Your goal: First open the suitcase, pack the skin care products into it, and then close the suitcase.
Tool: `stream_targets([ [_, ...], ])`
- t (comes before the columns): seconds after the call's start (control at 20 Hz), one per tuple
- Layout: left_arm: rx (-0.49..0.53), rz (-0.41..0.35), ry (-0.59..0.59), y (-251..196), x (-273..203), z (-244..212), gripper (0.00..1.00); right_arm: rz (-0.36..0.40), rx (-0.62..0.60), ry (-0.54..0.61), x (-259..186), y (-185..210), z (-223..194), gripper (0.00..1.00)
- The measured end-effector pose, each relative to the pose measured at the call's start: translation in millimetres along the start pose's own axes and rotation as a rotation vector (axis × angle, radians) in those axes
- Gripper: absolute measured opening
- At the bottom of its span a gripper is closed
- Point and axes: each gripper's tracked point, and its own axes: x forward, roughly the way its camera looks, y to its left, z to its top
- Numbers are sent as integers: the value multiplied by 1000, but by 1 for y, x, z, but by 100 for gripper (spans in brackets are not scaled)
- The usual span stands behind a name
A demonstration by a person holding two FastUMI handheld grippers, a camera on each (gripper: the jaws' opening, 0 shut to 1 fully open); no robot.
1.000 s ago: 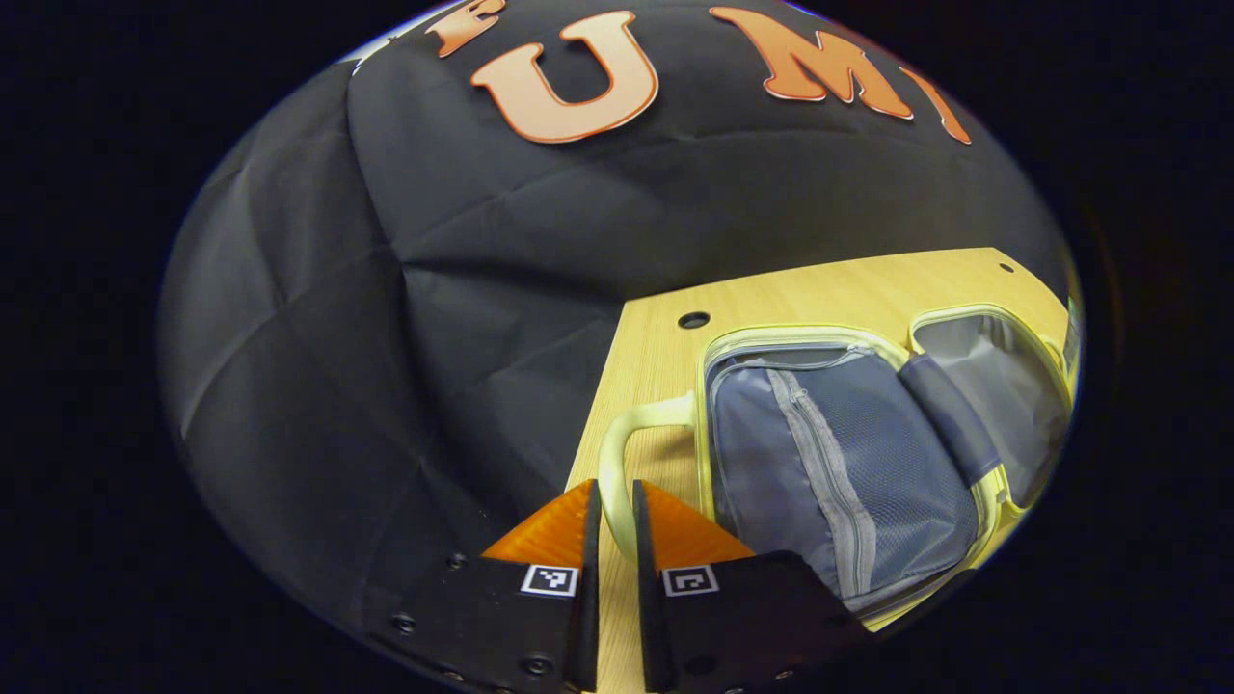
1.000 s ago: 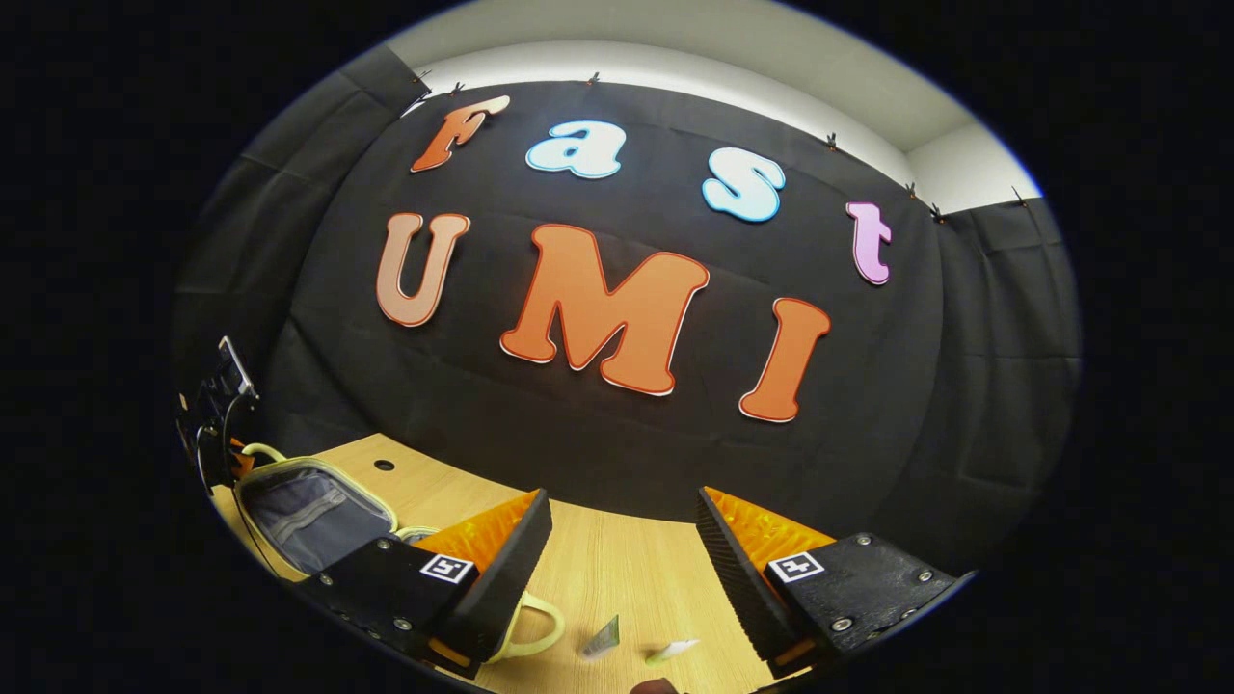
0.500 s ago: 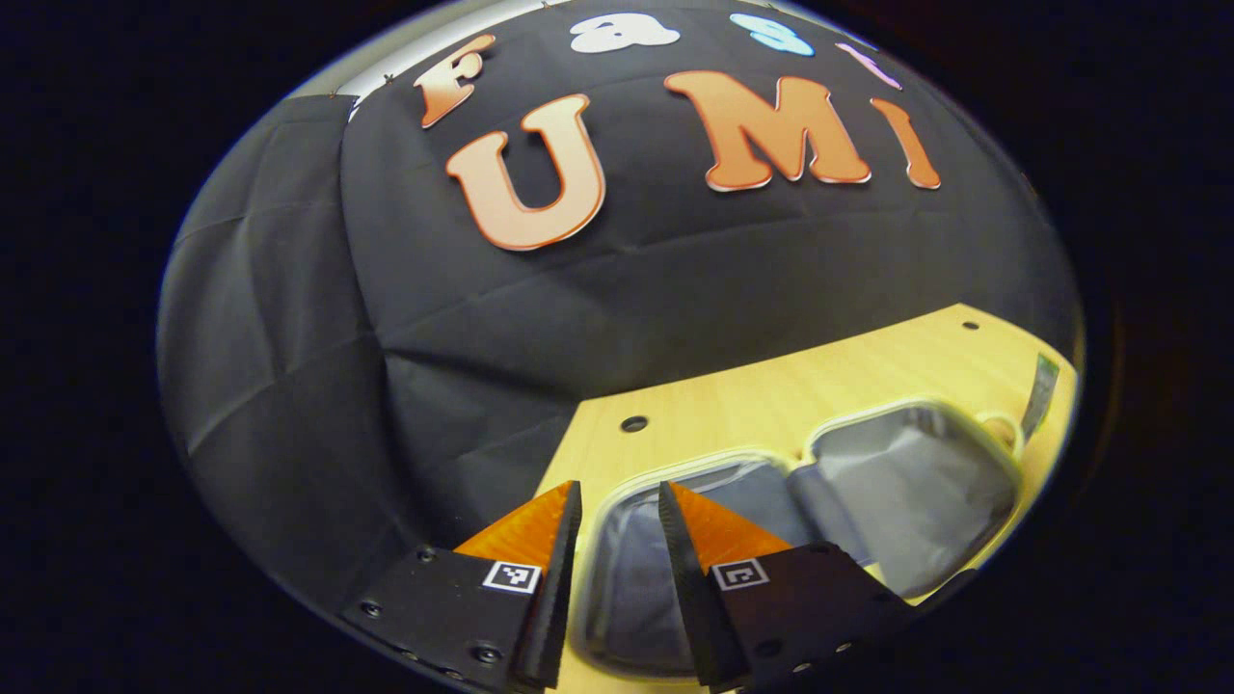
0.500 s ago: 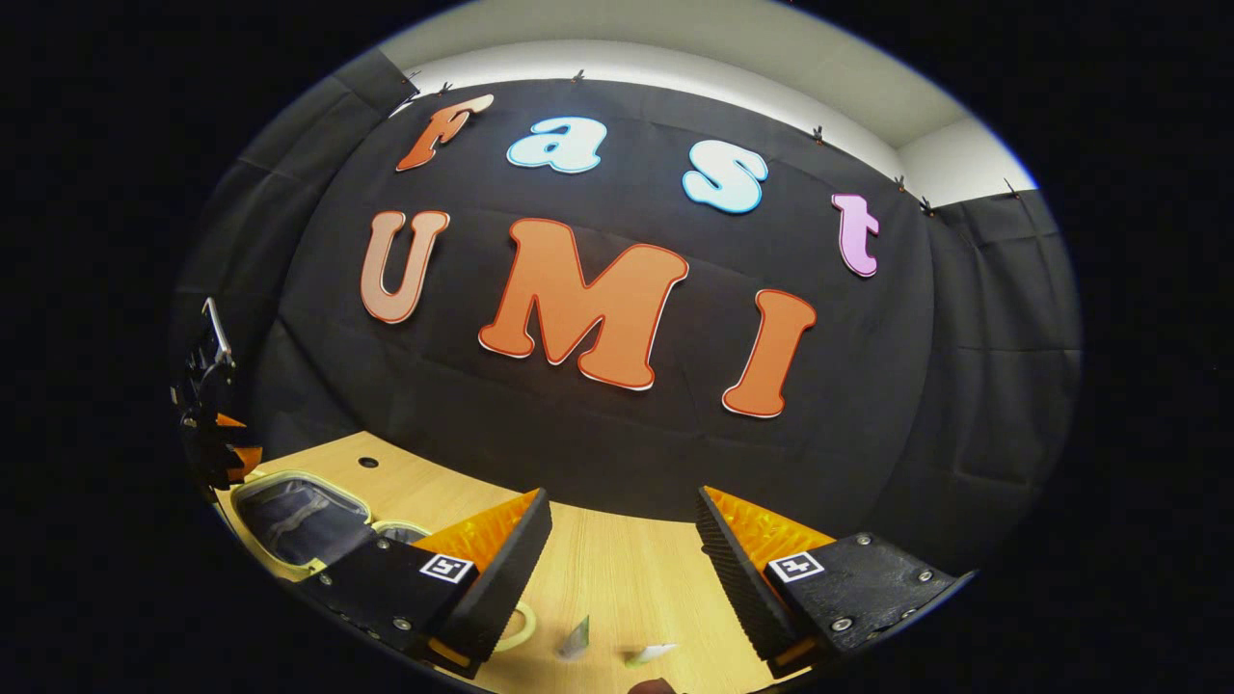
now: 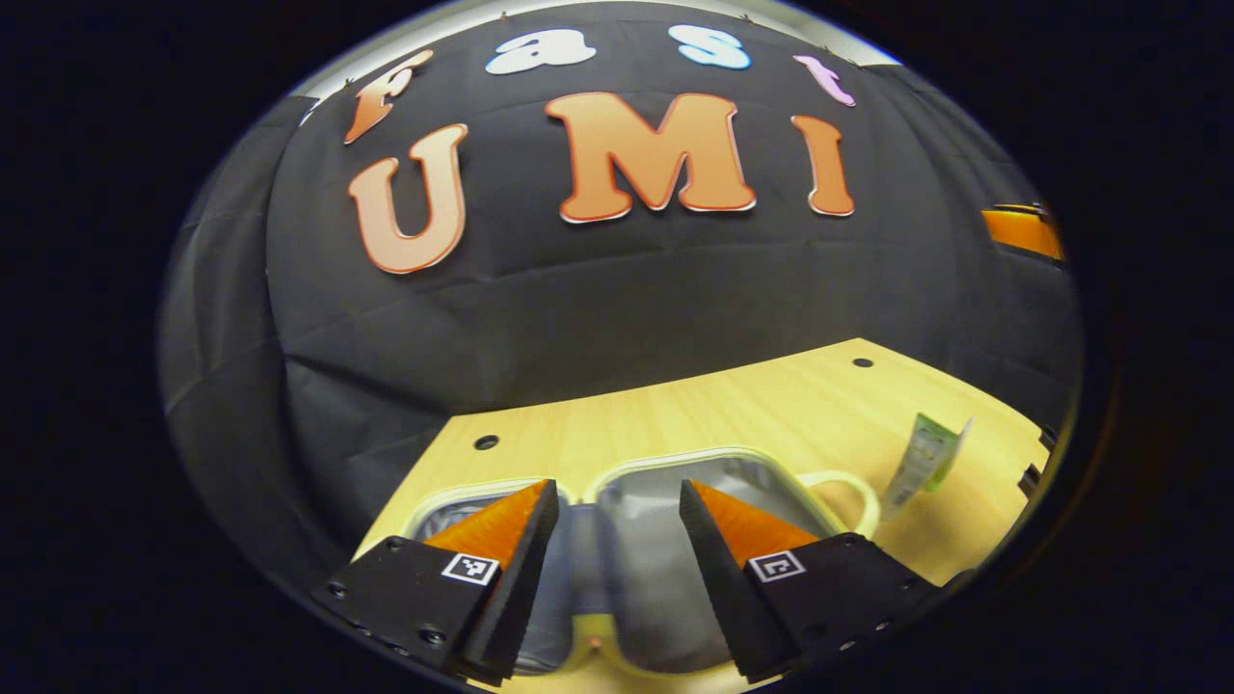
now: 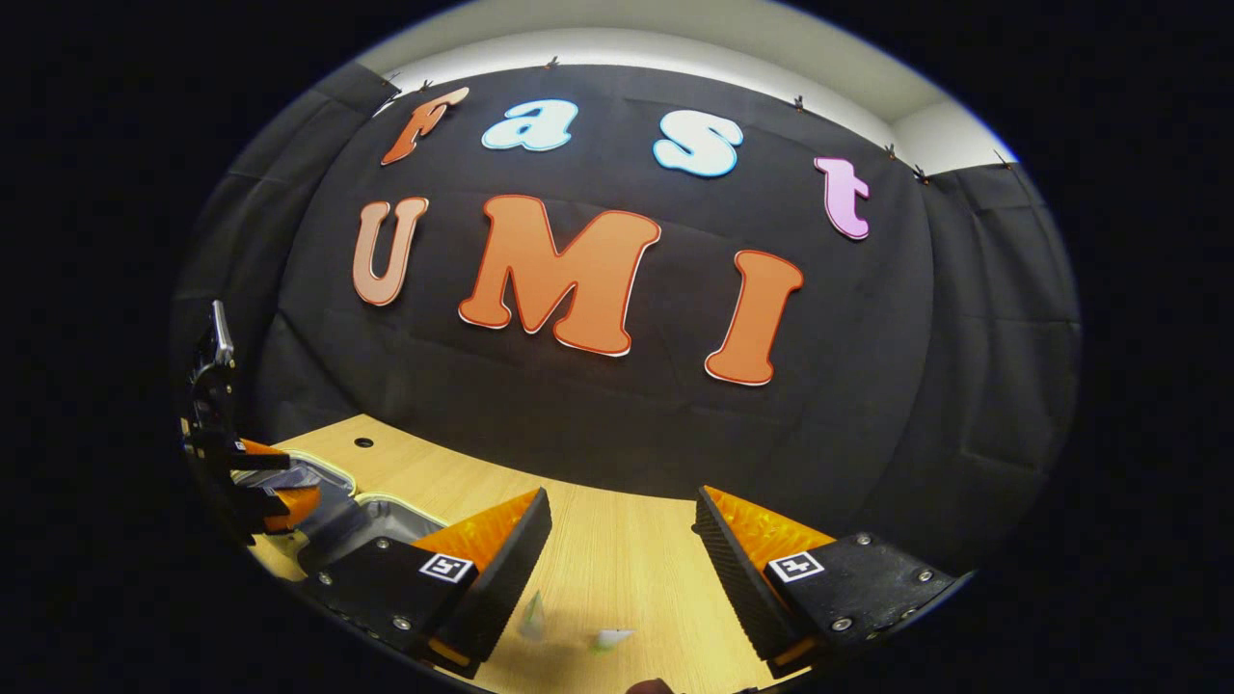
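The small suitcase [image 5: 694, 453] lies wide open on the wooden table [image 5: 752, 395], pale yellow-green rim up, grey lining showing in both halves. Its loop handle [image 5: 853, 480] points right. My left gripper [image 5: 617, 492] hovers open just above the suitcase's hinge, holding nothing. A green and white skin care tube [image 5: 927, 453] lies right of the handle. In the right gripper view my right gripper [image 6: 623, 501] is open above bare table, with two small skin care packets [image 6: 533, 617] [image 6: 612, 636] low between its fingers. The suitcase [image 6: 371, 513] and the left gripper [image 6: 280, 479] sit at far left.
The black cloth wall stands close behind the table's far edge. Round cable holes [image 5: 486, 442] [image 5: 862, 362] mark the back of the tabletop. Bare wood [image 6: 617, 549] stretches between the suitcase and the table's right end.
My left gripper has let go of the suitcase handle, opened and swung right and up over the open case. The right gripper stayed open and barely shifted.
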Motion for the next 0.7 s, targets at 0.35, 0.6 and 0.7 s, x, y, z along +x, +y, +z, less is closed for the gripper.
stream_targets([
  [0.35, -22, -175, 5, -129, 6, -3, 89, 24, -17, 48, -1, -35, -31, 95],
  [0.6, 11, -299, 27, -211, 14, -28, 91, 26, -40, 41, 0, -59, -34, 96],
  [0.7, 40, -321, 29, -231, 19, -36, 91, 25, -51, 39, 0, -67, -34, 96],
])
